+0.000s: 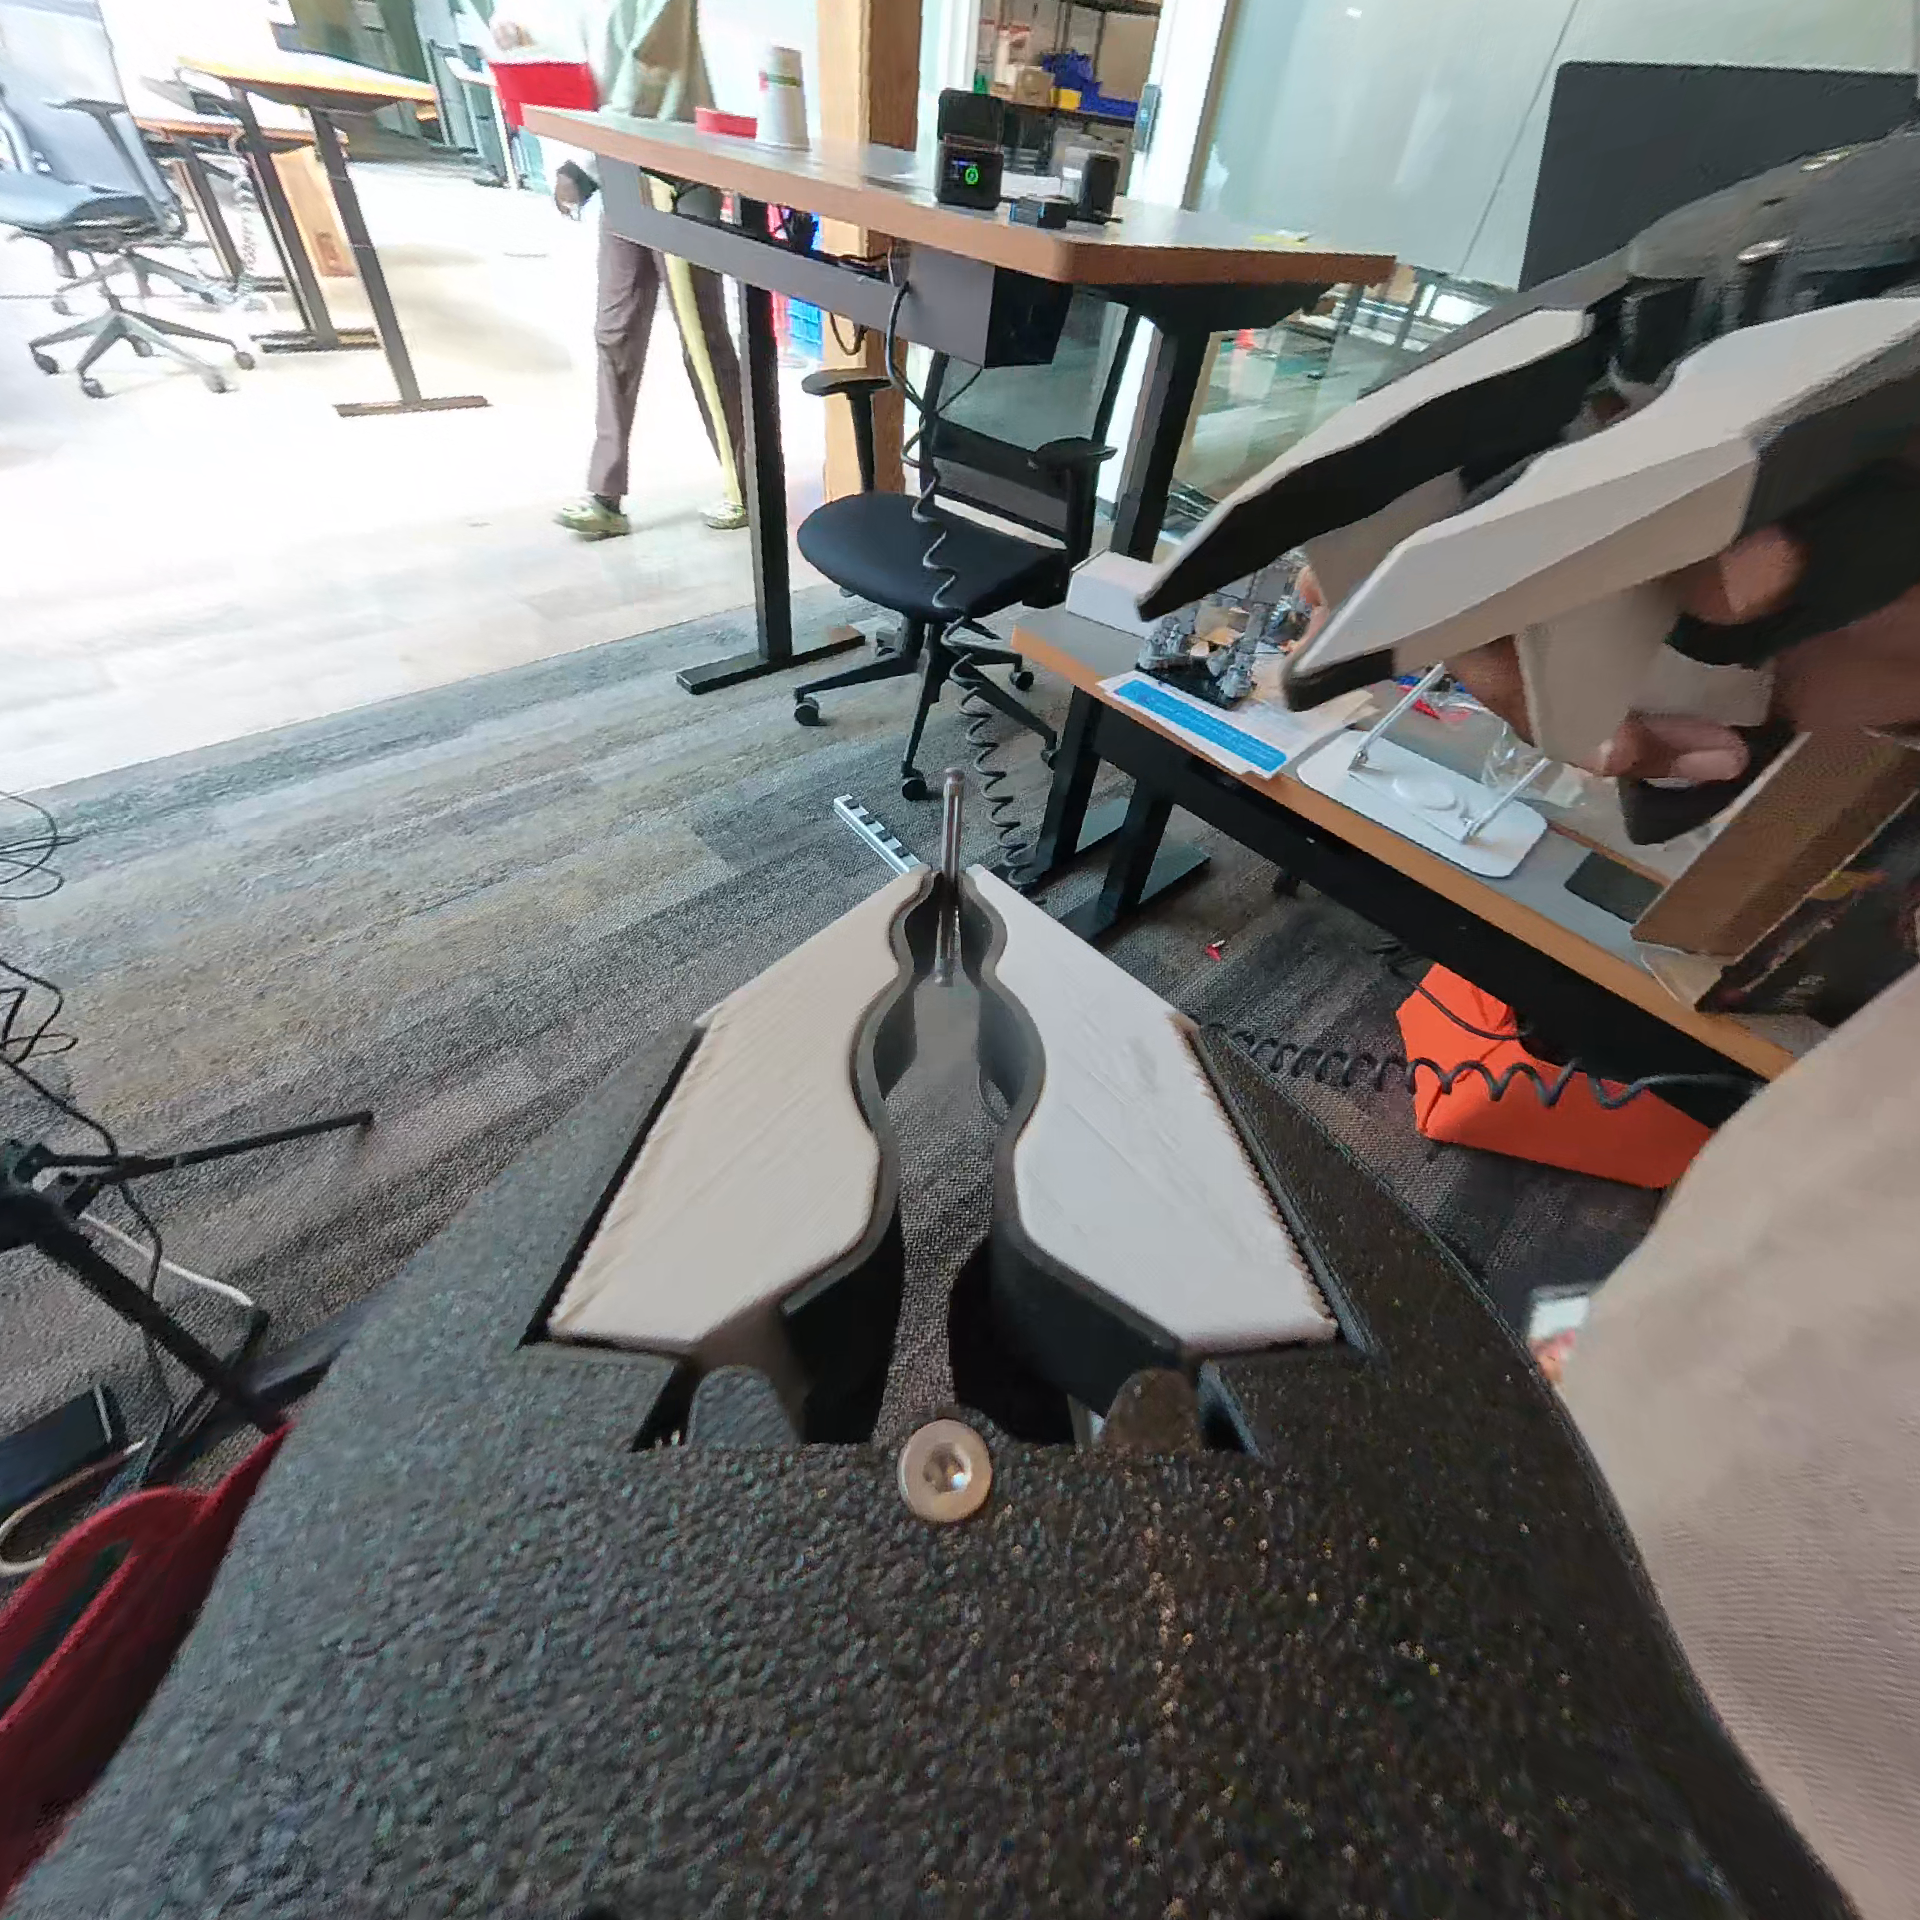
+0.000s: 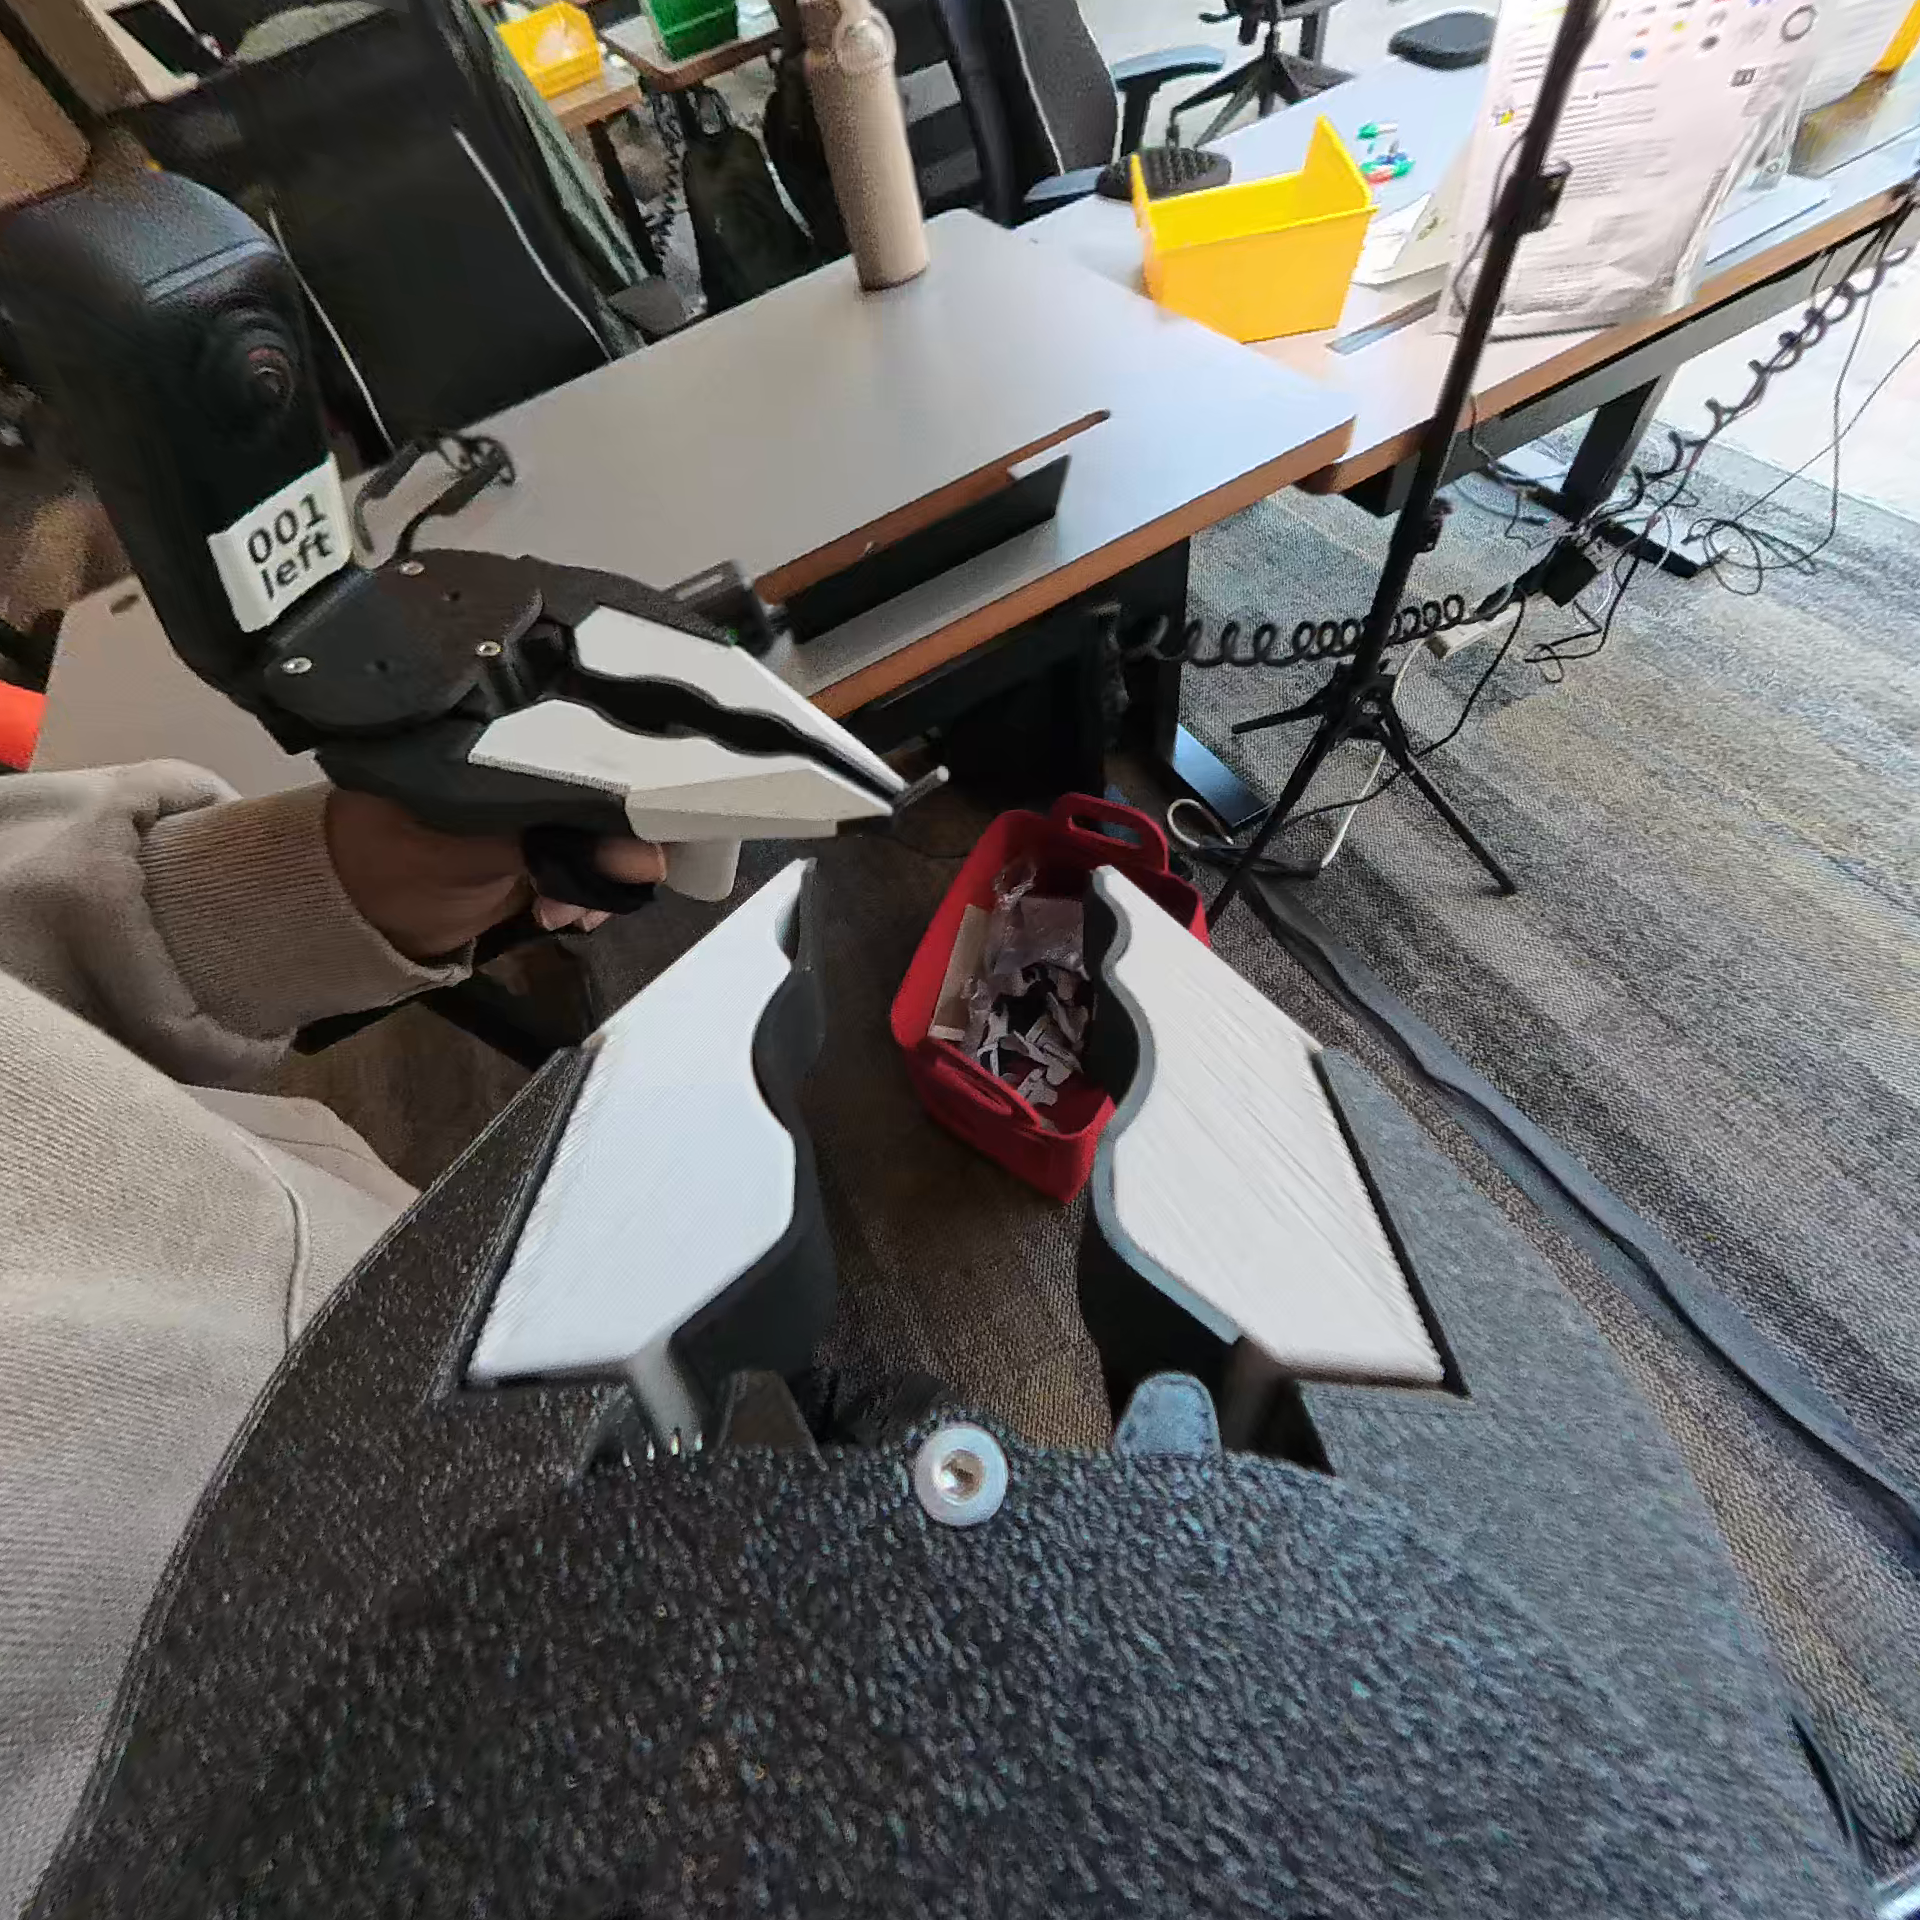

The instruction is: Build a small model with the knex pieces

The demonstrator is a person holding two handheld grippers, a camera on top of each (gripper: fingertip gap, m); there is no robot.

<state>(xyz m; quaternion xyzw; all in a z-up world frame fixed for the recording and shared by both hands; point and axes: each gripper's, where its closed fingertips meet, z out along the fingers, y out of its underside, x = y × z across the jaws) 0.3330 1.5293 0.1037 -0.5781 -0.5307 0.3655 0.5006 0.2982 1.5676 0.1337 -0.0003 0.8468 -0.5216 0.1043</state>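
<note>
Over grey office carpet [image 1: 416, 883], the left hand-held gripper [image 1: 948, 883] pinches a thin metal pin [image 1: 950, 821] at frame centre, while the right hand-held gripper [image 2: 951, 894] gapes wide above a red basket [image 2: 935, 1039].

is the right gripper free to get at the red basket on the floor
Probably yes: the right gripper is open and empty, the red basket lies straight ahead between its jaws, nothing between.
</note>
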